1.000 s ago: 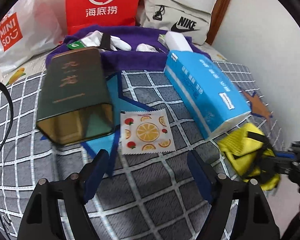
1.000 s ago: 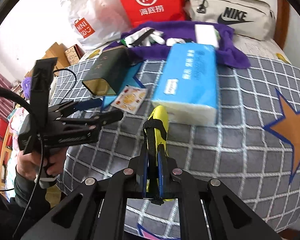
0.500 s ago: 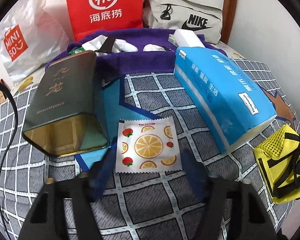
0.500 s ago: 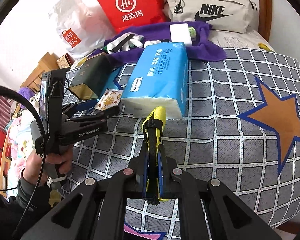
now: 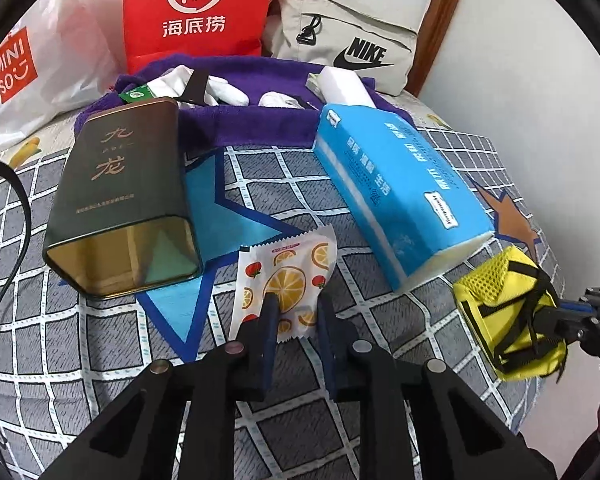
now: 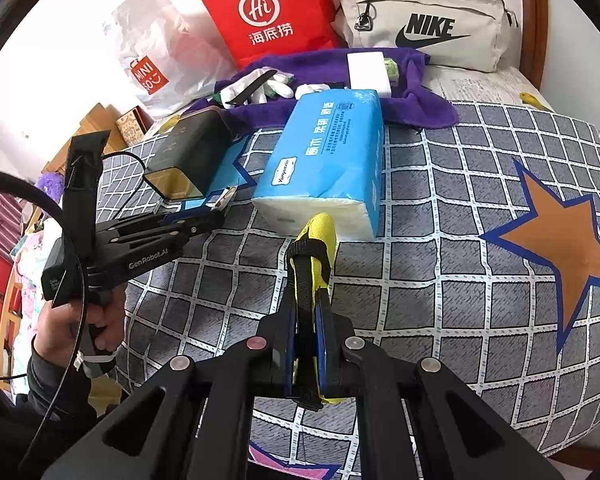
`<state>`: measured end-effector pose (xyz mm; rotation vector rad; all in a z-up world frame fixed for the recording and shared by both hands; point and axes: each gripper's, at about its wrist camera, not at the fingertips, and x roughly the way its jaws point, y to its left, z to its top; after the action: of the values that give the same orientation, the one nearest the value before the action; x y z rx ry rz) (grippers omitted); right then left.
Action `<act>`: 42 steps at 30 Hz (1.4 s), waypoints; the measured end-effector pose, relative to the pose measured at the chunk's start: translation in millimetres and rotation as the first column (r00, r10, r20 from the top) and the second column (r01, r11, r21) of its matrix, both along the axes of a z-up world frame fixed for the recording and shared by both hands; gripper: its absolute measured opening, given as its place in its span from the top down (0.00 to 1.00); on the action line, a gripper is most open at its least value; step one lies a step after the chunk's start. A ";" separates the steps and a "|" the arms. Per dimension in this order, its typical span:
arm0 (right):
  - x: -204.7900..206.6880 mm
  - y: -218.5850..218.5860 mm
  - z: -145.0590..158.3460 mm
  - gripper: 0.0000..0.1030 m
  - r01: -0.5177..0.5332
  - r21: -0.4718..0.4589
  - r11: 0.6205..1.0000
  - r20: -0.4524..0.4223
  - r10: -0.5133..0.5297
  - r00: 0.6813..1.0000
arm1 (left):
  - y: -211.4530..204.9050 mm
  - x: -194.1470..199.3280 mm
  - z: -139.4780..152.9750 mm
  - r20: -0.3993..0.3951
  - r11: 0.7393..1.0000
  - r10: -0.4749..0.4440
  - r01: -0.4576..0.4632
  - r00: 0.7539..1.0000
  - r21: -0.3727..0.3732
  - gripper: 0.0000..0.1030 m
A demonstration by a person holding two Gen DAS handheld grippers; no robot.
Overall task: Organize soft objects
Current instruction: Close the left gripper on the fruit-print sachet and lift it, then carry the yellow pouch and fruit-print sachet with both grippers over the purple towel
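Note:
A fruit-print sachet (image 5: 288,276) lies on the checked bedspread (image 5: 100,360), its near edge buckled upward between the pads of my left gripper (image 5: 297,320), whose jaws are closing and pinching it. My right gripper (image 6: 306,314) is shut on a yellow mesh pouch (image 6: 318,236) by its black strap, holding it just in front of the blue tissue pack (image 6: 324,160). In the left wrist view the pouch (image 5: 504,312) hangs at the far right, off the tissue pack's (image 5: 396,184) near end. The left gripper (image 6: 216,216) also shows at the left of the right wrist view.
A dark green open tin (image 5: 120,184) lies on its side left of the sachet. Behind is a purple towel (image 5: 240,120) with white gloves and a white box. A red bag (image 5: 196,12), a Nike bag (image 5: 348,48) and a Miniso bag (image 5: 32,68) line the wall.
My left gripper's jaws came together around the sachet's near edge, which now buckles up between them. The right gripper kept its hold on the yellow pouch and shifted little.

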<state>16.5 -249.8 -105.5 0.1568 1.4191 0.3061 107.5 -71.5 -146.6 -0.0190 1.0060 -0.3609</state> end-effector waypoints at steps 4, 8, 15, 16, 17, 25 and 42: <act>0.0 -1.9 3.6 0.92 0.013 -0.008 1.000 0.007 -0.013 1.000 | 2.1 -6.0 9.0 0.006 1.000 -0.013 0.013 1.000 -0.017 0.88; 0.7 -1.8 12.8 0.92 0.018 -0.002 1.000 0.030 -0.018 0.999 | 4.2 -13.3 26.6 0.036 0.999 -0.033 0.034 0.999 -0.040 0.92; 1.4 2.7 26.9 0.92 0.009 -0.008 1.000 0.059 -0.008 0.998 | 11.7 -16.0 42.4 0.050 0.996 -0.030 0.034 0.998 -0.081 0.94; 1.6 2.5 28.7 0.92 0.009 -0.006 1.000 0.064 -0.009 0.998 | 13.4 -16.4 44.2 0.052 0.996 -0.028 0.032 0.998 -0.085 0.94; 1.9 2.3 31.2 0.92 0.010 -0.004 1.000 0.070 -0.009 0.998 | 15.7 -16.9 46.6 0.056 0.995 -0.026 0.031 0.998 -0.090 0.94; 15.6 6.1 44.3 0.92 0.014 0.002 1.000 0.119 -0.014 0.993 | 32.1 -12.2 67.8 0.093 0.993 0.004 0.007 0.996 -0.122 0.94; 86.1 19.0 56.7 0.92 0.016 -0.033 0.999 0.192 -0.010 0.981 | 95.5 13.8 116.7 0.189 0.987 0.130 -0.109 0.973 -0.120 0.94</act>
<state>102.7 -230.9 -48.8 0.1054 1.2309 0.2786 121.3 24.0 -29.8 -0.1399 0.7849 -0.3004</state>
